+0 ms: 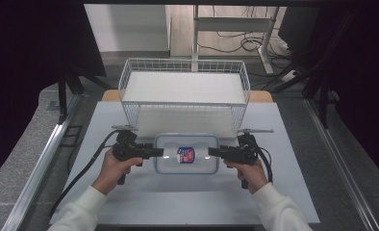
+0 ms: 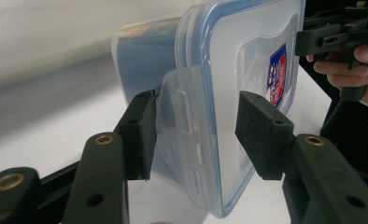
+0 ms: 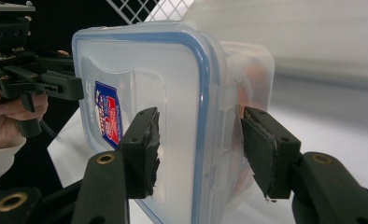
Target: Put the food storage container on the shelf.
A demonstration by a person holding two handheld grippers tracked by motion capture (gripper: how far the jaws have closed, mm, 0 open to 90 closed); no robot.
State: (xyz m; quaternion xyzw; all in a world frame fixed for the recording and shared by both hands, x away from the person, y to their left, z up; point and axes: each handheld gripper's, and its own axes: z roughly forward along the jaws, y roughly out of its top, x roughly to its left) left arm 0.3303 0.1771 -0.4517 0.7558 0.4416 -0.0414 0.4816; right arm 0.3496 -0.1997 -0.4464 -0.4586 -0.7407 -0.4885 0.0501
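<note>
A clear plastic container [image 1: 199, 143] with a blue-rimmed lid and a red and blue label [image 1: 185, 155] lies flat on the pale table top, just in front of the wire basket. My left gripper [image 1: 162, 153] is at its left short end and my right gripper [image 1: 209, 152] at its right short end. In the left gripper view the open jaws of the left gripper [image 2: 196, 135] straddle the clear latch flap [image 2: 180, 112], which stands out from the container [image 2: 229, 56]. The right gripper [image 3: 201, 149] stands open around the lid edge and latch of the container [image 3: 126, 60].
A white wire basket [image 1: 125, 77] stands right behind the container, across the table's far half. The table top [image 1: 187, 197] has free room in front of the container and on both sides. Cables trail from both grippers towards the near edge. A desk frame and floor cables lie beyond.
</note>
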